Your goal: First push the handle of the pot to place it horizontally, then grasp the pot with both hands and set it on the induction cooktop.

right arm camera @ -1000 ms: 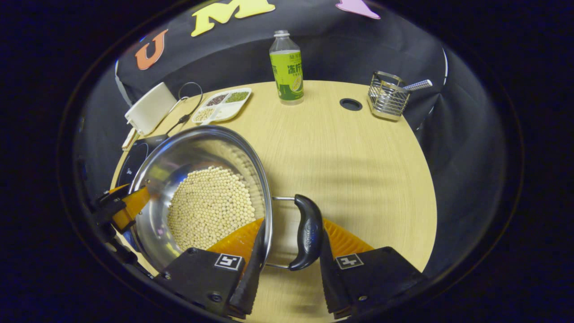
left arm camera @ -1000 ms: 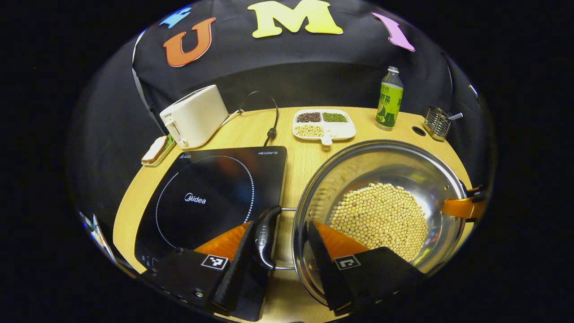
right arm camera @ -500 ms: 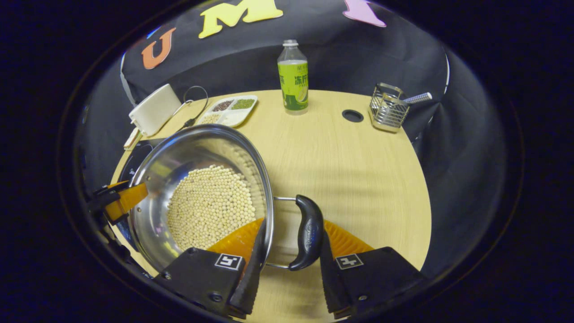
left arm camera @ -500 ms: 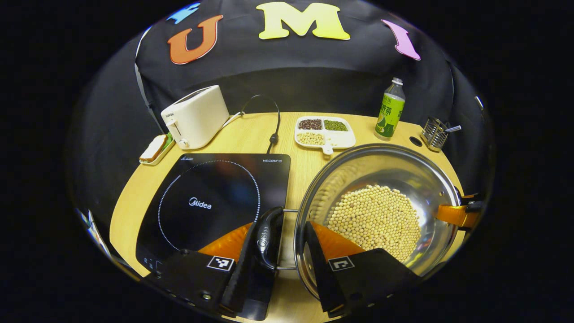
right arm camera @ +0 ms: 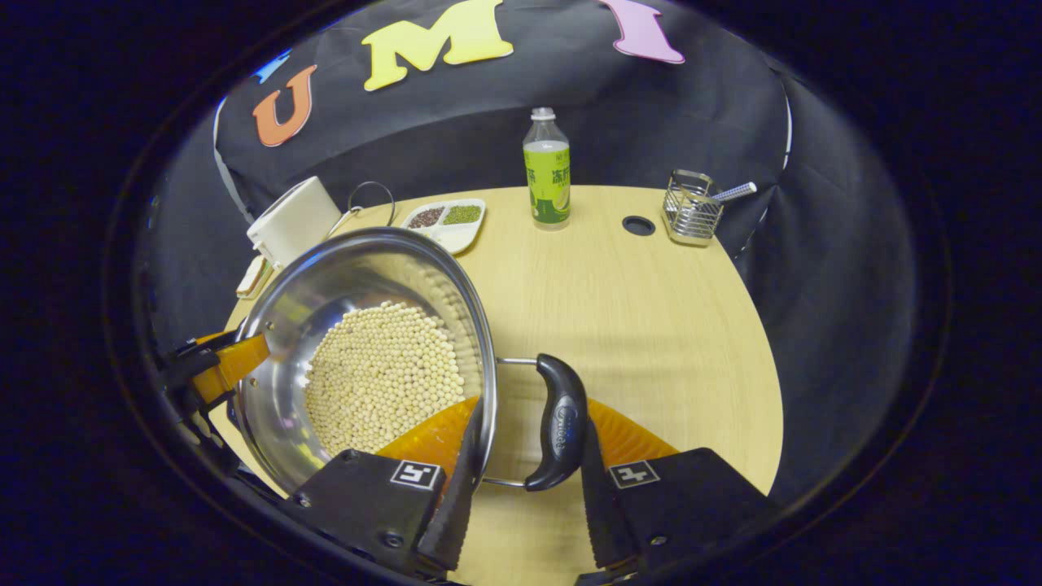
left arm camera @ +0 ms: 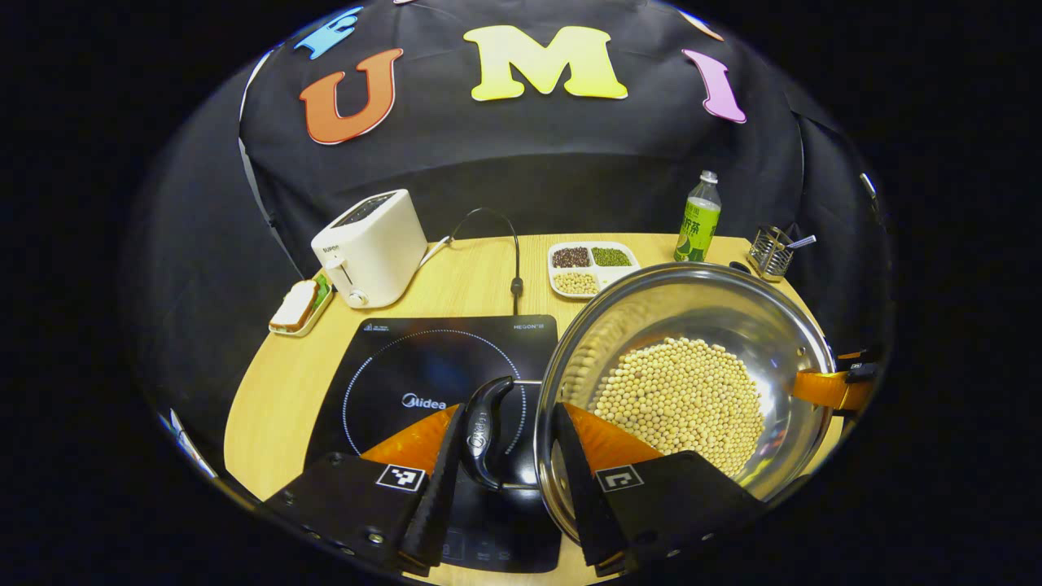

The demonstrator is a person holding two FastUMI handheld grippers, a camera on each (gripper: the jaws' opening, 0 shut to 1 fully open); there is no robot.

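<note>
A steel pot (left arm camera: 651, 313) with soybeans (left arm camera: 684, 399) in it hangs above the table between both grippers. My left gripper (left arm camera: 509, 411) is shut on the pot's left side: one finger is outside the black handle (left arm camera: 482, 431), the other inside the rim. In the right gripper view my right gripper (right arm camera: 533, 407) clamps the opposite black handle (right arm camera: 560, 423) and rim the same way. Each view shows the other gripper's orange finger at the far rim, the right gripper (left arm camera: 830, 387) and the left gripper (right arm camera: 224, 366). The black induction cooktop (left arm camera: 423, 366) lies below, its right part under the pot.
A white toaster (left arm camera: 370, 244), a sandwich plate (left arm camera: 299, 301), the cooktop's cable (left arm camera: 514, 260), a divided tray of beans (left arm camera: 590, 264), a green bottle (left arm camera: 698, 220) and a wire rack (left arm camera: 773, 252) line the back of the wooden table (right arm camera: 651, 325).
The pot has risen and shifted left with both grippers, so its left handle and rim now hang over the cooktop's right part. Both grips are unchanged.
</note>
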